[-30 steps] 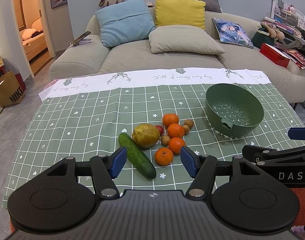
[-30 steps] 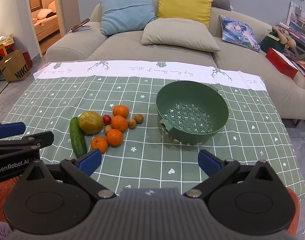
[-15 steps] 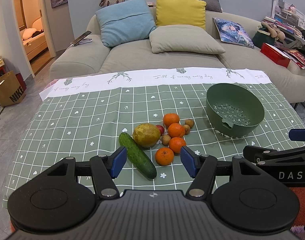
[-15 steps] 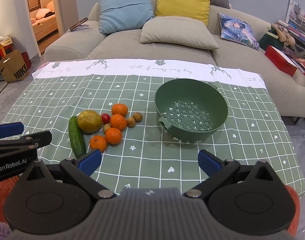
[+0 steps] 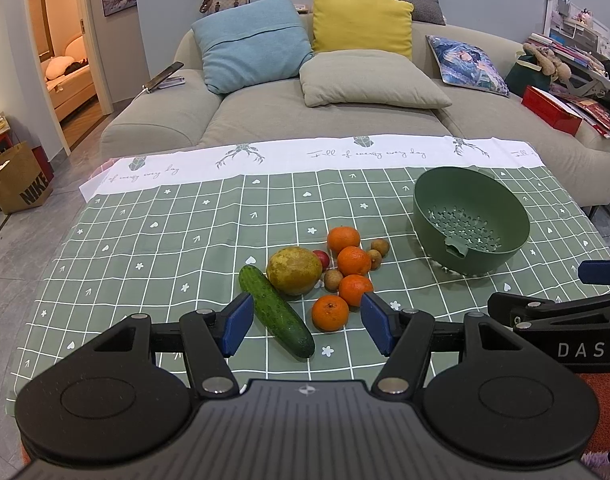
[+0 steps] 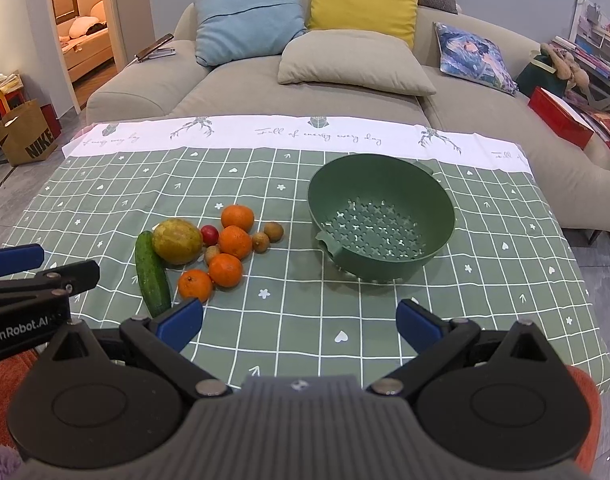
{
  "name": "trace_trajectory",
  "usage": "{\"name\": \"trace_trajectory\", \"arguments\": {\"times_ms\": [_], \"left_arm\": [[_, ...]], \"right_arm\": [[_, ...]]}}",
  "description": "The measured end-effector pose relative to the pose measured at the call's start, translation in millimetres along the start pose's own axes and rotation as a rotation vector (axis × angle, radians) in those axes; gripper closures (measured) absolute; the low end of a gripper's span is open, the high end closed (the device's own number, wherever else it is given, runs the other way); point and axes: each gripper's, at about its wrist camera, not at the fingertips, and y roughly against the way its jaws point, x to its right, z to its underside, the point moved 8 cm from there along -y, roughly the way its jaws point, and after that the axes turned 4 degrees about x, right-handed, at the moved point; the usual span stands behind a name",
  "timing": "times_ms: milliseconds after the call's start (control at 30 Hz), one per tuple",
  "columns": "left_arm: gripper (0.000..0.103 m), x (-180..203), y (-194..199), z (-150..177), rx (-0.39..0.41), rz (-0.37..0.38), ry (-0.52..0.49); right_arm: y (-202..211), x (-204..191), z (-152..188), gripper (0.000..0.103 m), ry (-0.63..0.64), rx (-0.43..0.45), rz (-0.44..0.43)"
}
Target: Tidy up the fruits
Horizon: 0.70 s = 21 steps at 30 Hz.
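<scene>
Both jaws stand spread and hold nothing: the left gripper (image 5: 307, 326) hangs over the near end of the cucumber (image 5: 276, 311), the right gripper (image 6: 299, 322) has eased slightly nearer the bench (image 6: 485, 300). Fruit sits unmoved in one cluster: four oranges (image 6: 234, 241), a pear (image 6: 177, 240), small brown fruits. Well apart to the right, the green colander (image 6: 381, 216) holds nothing

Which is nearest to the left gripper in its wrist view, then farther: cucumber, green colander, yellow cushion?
From the left gripper:
1. Cucumber, on the cloth just ahead between the fingers.
2. Green colander, farther, to the right.
3. Yellow cushion, on the sofa behind the table.
</scene>
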Motion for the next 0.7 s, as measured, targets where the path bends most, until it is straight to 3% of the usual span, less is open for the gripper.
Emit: {"name": "trace_trajectory", "arguments": {"times_ms": [700], "left_arm": [[0.030, -3.0, -7.2, 1.3, -0.025, 0.010, 0.005]], "right_arm": [[-9.9, -0.1, 2.6, 0.005, -0.001, -0.024, -0.016]]}}
